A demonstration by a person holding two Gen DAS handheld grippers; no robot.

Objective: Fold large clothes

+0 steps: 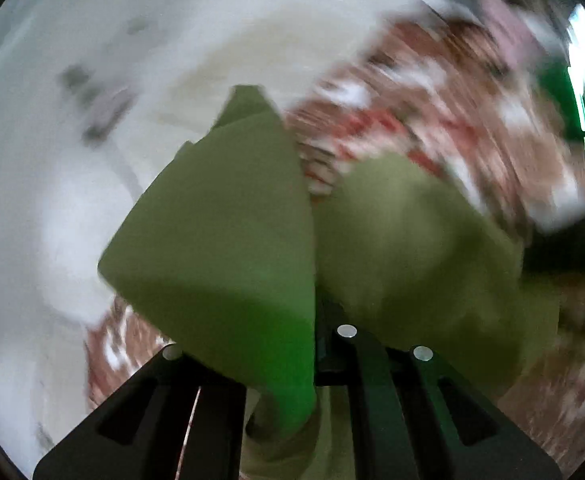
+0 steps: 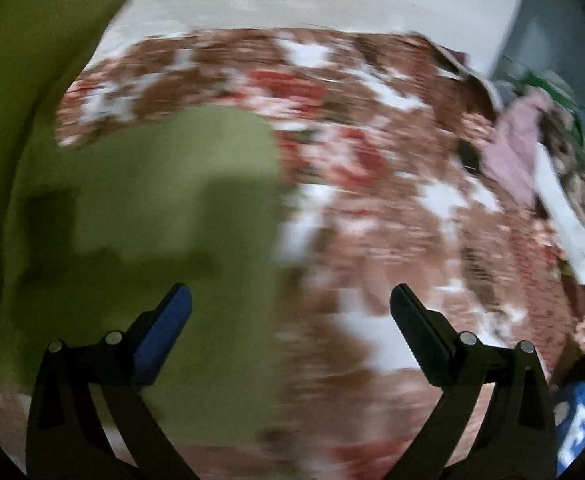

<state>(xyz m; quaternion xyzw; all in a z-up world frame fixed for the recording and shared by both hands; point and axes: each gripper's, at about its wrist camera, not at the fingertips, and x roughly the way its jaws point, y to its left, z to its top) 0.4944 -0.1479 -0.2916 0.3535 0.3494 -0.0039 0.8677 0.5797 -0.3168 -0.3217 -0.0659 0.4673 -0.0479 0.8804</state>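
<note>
Clamping a bunched green garment (image 1: 220, 216), the left gripper (image 1: 316, 320) holds it lifted over the patterned bedspread (image 1: 432, 92) — folding looks unfinished. Right view: right gripper (image 2: 290, 300) spread wide, empty — part of the garment lies flat below.

Floral bedspread (image 2: 372, 168) carries green garment (image 2: 164, 200) and piled clothes (image 2: 520, 152)

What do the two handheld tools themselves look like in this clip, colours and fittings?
Both are black two-finger frames with cut-out slots and round silver pivot pins. The right tool has flat, angled fingers: one pad is blue, the other black. The left tool shows the same black linkage and pins; green cloth hides its pads.
</note>
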